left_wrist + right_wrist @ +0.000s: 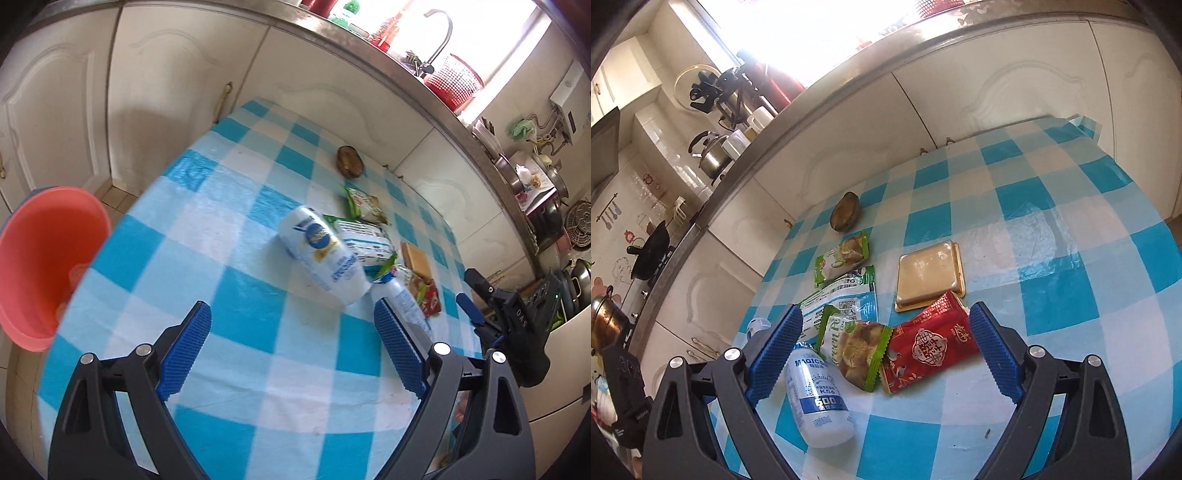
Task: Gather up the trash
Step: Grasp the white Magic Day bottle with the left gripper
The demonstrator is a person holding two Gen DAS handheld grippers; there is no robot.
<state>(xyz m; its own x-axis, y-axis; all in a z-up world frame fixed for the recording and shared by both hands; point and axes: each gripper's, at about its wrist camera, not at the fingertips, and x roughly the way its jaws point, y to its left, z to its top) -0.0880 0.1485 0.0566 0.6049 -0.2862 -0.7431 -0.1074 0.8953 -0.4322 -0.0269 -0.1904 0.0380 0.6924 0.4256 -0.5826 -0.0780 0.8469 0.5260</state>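
Trash lies on a blue-and-white checked table point(207, 236). My left gripper point(293, 347) hovers open over the cloth, short of a large white bottle point(321, 254) lying on its side. My right gripper point(886, 350) is open too, low over a green snack wrapper point(857, 350) and a red wrapper point(927, 350). A small white bottle point(818, 391) lies by its left finger. Further back sit a tan plastic tray point(929, 273), a white-and-green packet point(838, 299), another green wrapper point(844, 258) and a brown lump point(844, 212). The right gripper point(471, 291) shows at the table's right edge.
A pink bin point(48, 266) stands off the table's left edge, below its top. White cabinet doors point(166, 92) run behind the table under a steel counter with a tap point(439, 33) and a red basket point(454, 81). Pots and a kettle point(711, 155) crowd the counter.
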